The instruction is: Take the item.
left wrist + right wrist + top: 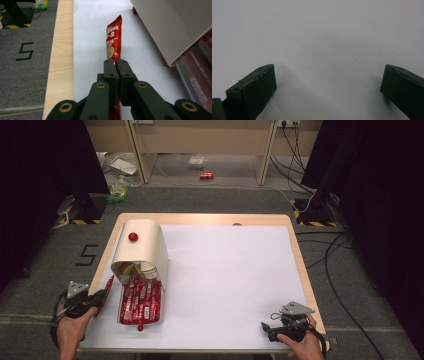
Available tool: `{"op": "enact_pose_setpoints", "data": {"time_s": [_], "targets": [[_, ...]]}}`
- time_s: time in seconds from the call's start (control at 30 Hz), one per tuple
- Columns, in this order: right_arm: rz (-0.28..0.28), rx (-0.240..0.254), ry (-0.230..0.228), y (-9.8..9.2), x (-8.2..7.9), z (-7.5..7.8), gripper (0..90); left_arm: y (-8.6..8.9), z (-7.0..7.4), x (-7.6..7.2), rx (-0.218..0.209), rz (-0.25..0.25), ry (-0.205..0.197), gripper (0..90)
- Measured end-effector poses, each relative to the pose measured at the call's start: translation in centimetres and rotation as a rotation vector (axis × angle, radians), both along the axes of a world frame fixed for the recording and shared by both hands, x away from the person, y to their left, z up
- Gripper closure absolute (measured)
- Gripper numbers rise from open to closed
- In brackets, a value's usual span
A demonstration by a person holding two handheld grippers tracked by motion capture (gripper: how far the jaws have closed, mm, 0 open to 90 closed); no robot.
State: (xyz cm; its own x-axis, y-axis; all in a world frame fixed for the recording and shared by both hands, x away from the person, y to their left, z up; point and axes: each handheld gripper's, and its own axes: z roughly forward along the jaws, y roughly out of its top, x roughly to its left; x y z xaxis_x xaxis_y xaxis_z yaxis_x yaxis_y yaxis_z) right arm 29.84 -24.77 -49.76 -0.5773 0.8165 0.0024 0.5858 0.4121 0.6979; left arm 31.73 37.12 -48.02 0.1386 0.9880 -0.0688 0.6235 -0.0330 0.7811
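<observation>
Left gripper (117,65): jaws closed flat on the near end of one red sachet (114,42), a long stick pack with white print; the pack runs forward from the jaw tips and lies along the white sheet (95,30) covering the counter (61,50), close to its left edge. In the high view the same gripper (95,298) sits at the near-left corner with the sachet (107,290) slanting away from it, just left of the tray

Right gripper (327,87): jaws spread wide, nothing between them, bare white sheet below; in the high view it rests at the near-right corner (274,329), well apart from the goods

Clear tray (141,302): holds a packed row of matching red sachets, lying flat; its far end sits under the mouth of the cream box

Cream box (142,247): tipped on its side, open mouth toward the person, a small red knob (133,237) on its upper face

Step in hand, by judgement: a single sachet taken in the grip beside the tray, either drawn out of the row or about to join it; which way cannot be told

Next move calls for: keeping the grip firm on the thin, limp end, lifting the pack clear of the sheet before carrying it, and steering past the box's lower rim
</observation>
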Motion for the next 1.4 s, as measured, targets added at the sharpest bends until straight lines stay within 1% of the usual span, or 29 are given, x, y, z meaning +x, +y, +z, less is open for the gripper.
{"op": "enact_pose_setpoints", "data": {"time_s": [0.2, 0.33, 0.43, 0.53, 0.77, 0.9, 0.93, 1.03, 1.17, 1.27, 1.3, 1.4], "targets": [[0.001, 0.0, -0.001, 0.0, 0.0, 0.0, 0.4, -0.4, -0.3, 0.5, 0.008, 0.003, 0.009, 86.5], [0.001, 0.0, -0.001, 0.0, 0.0, 0.0, 0.4, -0.5, -0.5, 0.7, 0.005, 0.011, 0.016, 85.6], [0.0, 0.0, 0.0, 0.0, 0.0, 0.0, 0.4, -0.6, -0.6, 0.8, -0.006, 0.007, 0.007, 82.8], [0.0, 0.0, 0.0, 0.0, 0.0, 0.0, 0.4, -0.7, -0.3, 0.6, -0.016, 0.006, -0.005, 79.7], [0.001, 0.0, -0.001, 0.0, 0.0, 0.0, 0.4, -0.8, 0.3, 0.0, -0.026, -0.007, -0.028, 63.5], [0.0, 0.0, 0.0, 0.0, 0.0, 0.0, 0.4, -1.0, 0.6, -0.4, -0.027, -0.033, -0.049, 51.8], [0.0, 0.0, 0.0, 0.0, 0.0, 0.0, 0.4, -1.0, 0.6, -0.6, -0.029, -0.039, -0.049, 49.0], [0.001, 0.0, -0.001, 0.0, 0.0, 0.0, 0.4, -1.0, 0.7, -0.8, -0.03, -0.034, -0.052, 43.1], [0.001, 0.0, -0.001, 0.0, 0.0, 0.0, 0.4, -1.0, 0.8, -1.2, -0.043, -0.053, -0.062, 36.9], [0.001, 0.0, -0.002, 0.0, 0.0, 0.0, 0.4, -1.1, 0.9, -1.6, -0.039, -0.045, -0.063, 33.9], [0.002, 0.0, -0.002, 0.0, 0.0, 0.0, 0.4, -1.1, 0.8, -1.6, -0.035, -0.042, -0.063, 30.7], [0.002, -0.001, -0.002, 0.0, 0.0, 0.0, 0.4, -1.2, 0.7, -1.9, -0.031, -0.036, -0.067, 28.4]]}}
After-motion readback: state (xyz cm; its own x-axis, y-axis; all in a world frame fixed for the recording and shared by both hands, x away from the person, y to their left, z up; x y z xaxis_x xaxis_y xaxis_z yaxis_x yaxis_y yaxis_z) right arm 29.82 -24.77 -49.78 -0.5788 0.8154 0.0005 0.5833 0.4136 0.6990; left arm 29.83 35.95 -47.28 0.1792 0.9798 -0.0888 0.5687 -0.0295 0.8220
